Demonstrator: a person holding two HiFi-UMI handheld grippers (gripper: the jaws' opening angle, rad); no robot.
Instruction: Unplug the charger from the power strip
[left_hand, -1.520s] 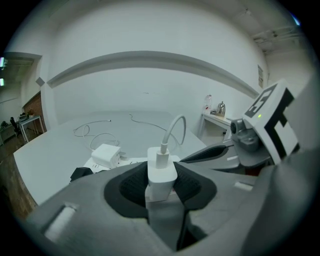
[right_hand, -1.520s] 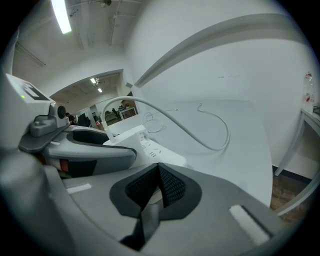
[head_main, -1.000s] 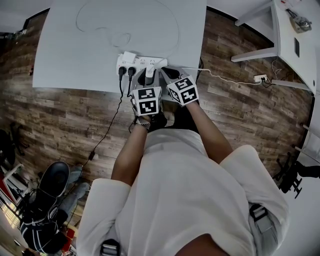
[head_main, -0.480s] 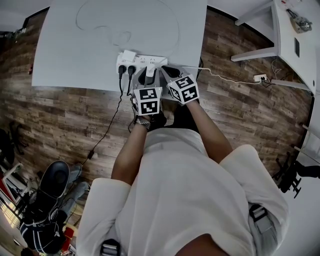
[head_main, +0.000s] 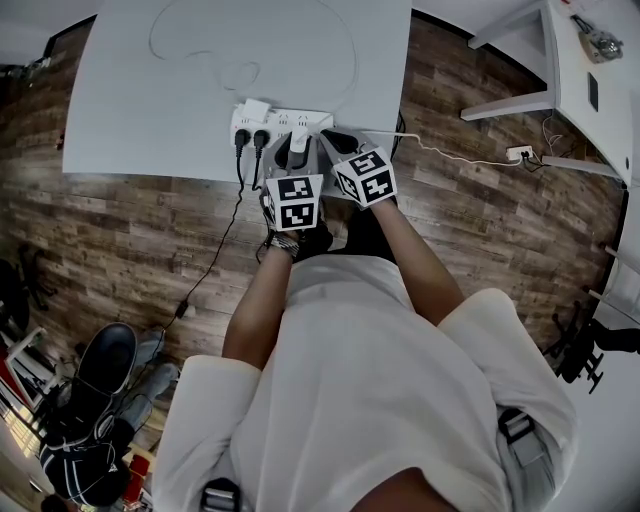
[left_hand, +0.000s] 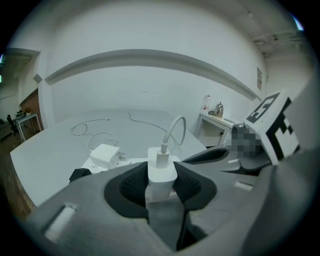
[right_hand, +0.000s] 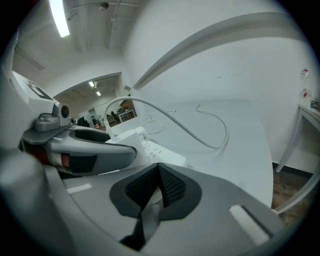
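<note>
A white power strip lies near the front edge of the white table. A white charger stands between the pads of my left gripper, which is shut on it. Its white cable arcs up and back over the table. The charger's base is hidden by the jaws. In the head view the charger sits at the strip's near side, in my left gripper. My right gripper is shut with nothing between its pads, just right of the left one, over the strip's right end.
Two black plugs sit in the strip's left end, their cords dropping to the wooden floor. A second white adapter is on the strip. A loose white cable loops across the table. Another white table stands at right.
</note>
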